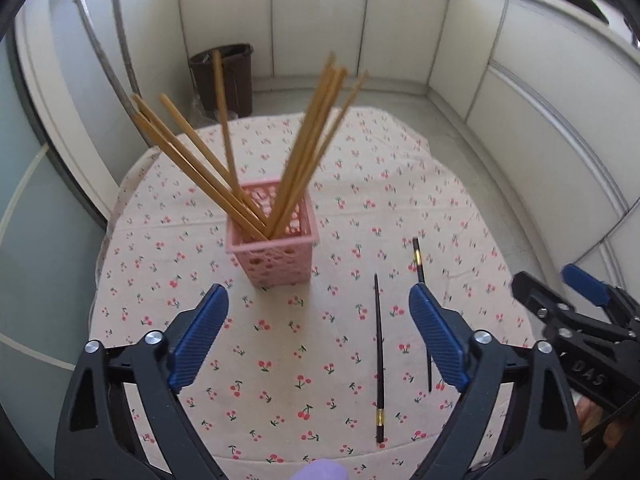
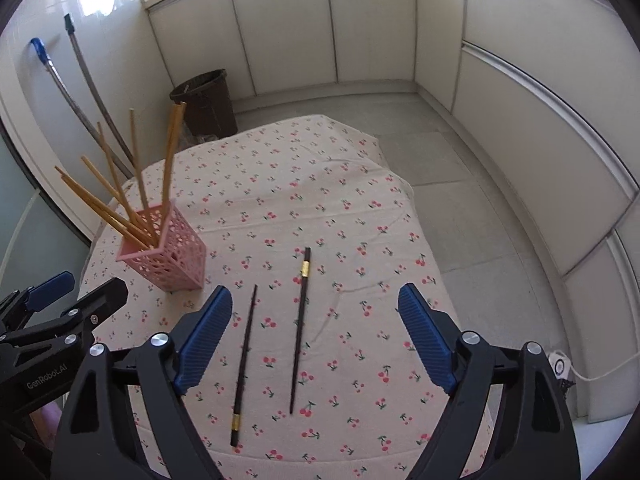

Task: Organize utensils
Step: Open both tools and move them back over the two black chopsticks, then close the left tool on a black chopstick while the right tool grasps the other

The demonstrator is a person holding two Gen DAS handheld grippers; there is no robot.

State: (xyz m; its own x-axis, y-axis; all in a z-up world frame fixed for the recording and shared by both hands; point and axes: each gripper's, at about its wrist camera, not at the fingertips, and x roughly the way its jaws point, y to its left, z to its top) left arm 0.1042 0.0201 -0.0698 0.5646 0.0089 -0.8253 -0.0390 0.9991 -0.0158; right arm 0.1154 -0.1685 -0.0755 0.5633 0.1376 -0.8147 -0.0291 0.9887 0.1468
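Observation:
A pink perforated holder (image 1: pixel 275 249) (image 2: pixel 168 254) stands on the cherry-print tablecloth (image 1: pixel 304 352) and carries several wooden chopsticks (image 1: pixel 304 148) (image 2: pixel 116 208). Two dark chopsticks with gold bands lie flat on the cloth to its right: one (image 1: pixel 379 356) (image 2: pixel 244 360) with its band at the near end, the other (image 1: pixel 418 258) (image 2: pixel 301 324) with its band at the far end. My left gripper (image 1: pixel 318 300) hangs open above the cloth in front of the holder, nothing between its blue pads. My right gripper (image 2: pixel 316 300) is open above the two dark chopsticks, not touching them.
A dark brown bin (image 1: pixel 224 78) (image 2: pixel 206 102) stands on the floor behind the table. Two long-handled tools (image 2: pixel 76 92) lean against the left wall. White cabinet fronts (image 2: pixel 520 120) line the back and right. A white cable with a small device (image 2: pixel 560 366) lies on the floor at the right.

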